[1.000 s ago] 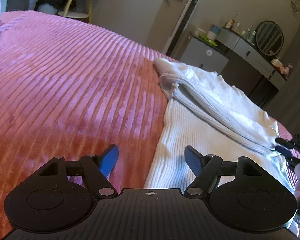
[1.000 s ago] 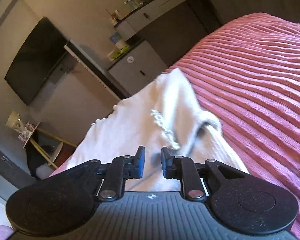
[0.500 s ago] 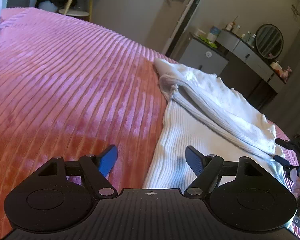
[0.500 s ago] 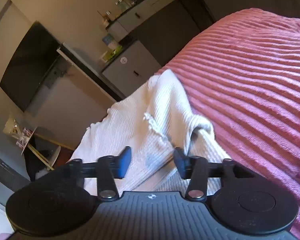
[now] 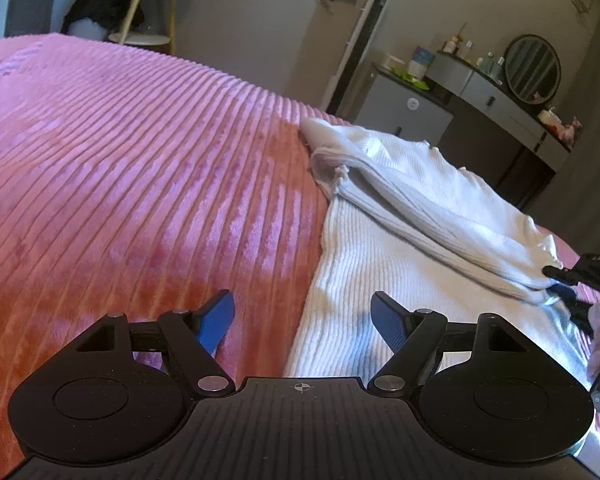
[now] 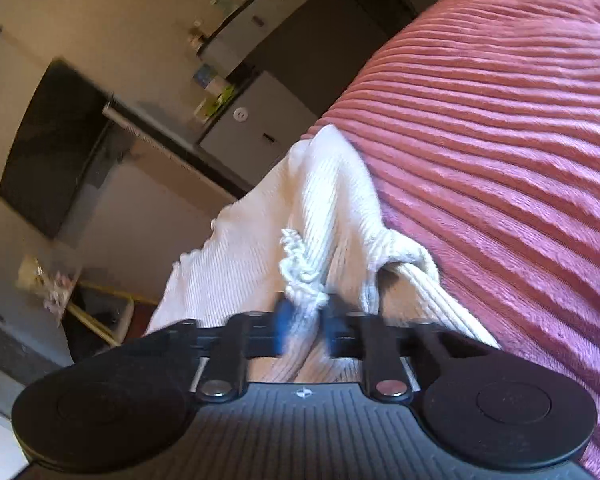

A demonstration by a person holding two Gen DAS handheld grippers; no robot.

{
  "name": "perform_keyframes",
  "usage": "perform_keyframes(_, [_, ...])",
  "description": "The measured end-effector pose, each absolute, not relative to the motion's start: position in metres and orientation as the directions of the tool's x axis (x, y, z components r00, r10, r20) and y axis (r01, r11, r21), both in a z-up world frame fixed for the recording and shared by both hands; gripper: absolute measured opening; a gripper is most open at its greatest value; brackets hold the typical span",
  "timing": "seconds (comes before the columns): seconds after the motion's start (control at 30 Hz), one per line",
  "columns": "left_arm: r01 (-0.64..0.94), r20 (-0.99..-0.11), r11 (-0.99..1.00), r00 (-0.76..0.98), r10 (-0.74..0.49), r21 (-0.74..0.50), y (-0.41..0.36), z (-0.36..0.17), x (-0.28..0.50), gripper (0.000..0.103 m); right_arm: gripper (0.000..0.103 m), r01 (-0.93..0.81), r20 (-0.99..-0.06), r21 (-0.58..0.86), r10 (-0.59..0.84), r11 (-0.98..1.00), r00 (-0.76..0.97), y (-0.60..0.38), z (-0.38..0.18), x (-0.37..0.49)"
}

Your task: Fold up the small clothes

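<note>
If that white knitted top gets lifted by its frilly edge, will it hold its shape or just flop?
Probably flop: the white ribbed top already sags in soft folds where the right gripper pinches its frilly edge. Likely light. The plush ribbed bedspread may drag on it slightly.

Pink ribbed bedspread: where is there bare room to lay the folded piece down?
Bare bedspread runs left of the white ribbed garment, back to the bed's far edge. Another bare stretch lies right of it. Crowded: the garment's near end, where the right gripper pinches its frilled edge and the open left gripper hovers.
</note>
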State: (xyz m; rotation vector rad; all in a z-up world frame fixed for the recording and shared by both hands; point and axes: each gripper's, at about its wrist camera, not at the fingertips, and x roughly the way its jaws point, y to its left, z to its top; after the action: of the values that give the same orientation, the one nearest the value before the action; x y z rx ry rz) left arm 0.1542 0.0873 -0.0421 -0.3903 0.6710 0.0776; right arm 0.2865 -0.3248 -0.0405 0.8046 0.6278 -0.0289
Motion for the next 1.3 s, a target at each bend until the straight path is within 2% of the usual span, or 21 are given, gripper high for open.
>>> perform_keyframes(0.2, [-0.185, -0.6, 0.932, 0.799, -0.043, -0.312, 0.085, -0.038, 0.152, 0.08, 0.009, 0.172, -0.438, 0.449, 0.049, 0.877, 0.897, -0.312, -0.002, 0.272])
perform_keyframes(0.33, [-0.183, -0.617, 0.935, 0.786, -0.047, -0.304, 0.083, -0.043, 0.155, 0.079, 0.01, 0.211, -0.55, 0.313, -0.004, 0.926, 0.835, -0.311, -0.022, 0.288])
perform_keyframes(0.4, [-0.174, -0.615, 0.938, 0.787, -0.051, -0.299, 0.083, -0.044, 0.155, 0.079, 0.011, 0.225, -0.618, 0.324, 0.025, 0.919, 0.786, -0.317, -0.036, 0.296])
perform_keyframes(0.63, [-0.179, -0.607, 0.929, 0.792, -0.059, -0.325, 0.089, -0.044, 0.154, 0.079, 0.018, 0.156, -0.556, 0.348, 0.07, 0.925, 0.828, -0.316, 0.001, 0.252])
perform_keyframes(0.73, [-0.186, -0.607, 0.933, 0.794, -0.042, -0.309, 0.088, -0.043, 0.152, 0.079, 0.021, 0.107, -0.56, 0.377, 0.134, 0.92, 0.818, -0.312, 0.003, 0.211])
perform_keyframes(0.87, [-0.189, -0.623, 0.945, 0.782, -0.019, -0.266, 0.083, -0.039, 0.146, 0.078, 0.029, 0.095, -0.601, 0.415, 0.194, 0.905, 0.775, -0.308, -0.007, 0.165])
perform_keyframes(1.03, [-0.171, -0.596, 0.957, 0.803, -0.004, -0.236, 0.075, -0.025, 0.135, 0.079, 0.031, 0.101, -0.644, 0.424, 0.221, 0.9, 0.733, -0.3, -0.03, 0.147])
perform_keyframes(1.3, [-0.183, -0.666, 0.958, 0.746, -0.012, -0.222, 0.067, -0.025, 0.12, 0.078, 0.033, 0.058, -0.636, 0.419, 0.247, 0.906, 0.731, -0.294, -0.011, 0.133])
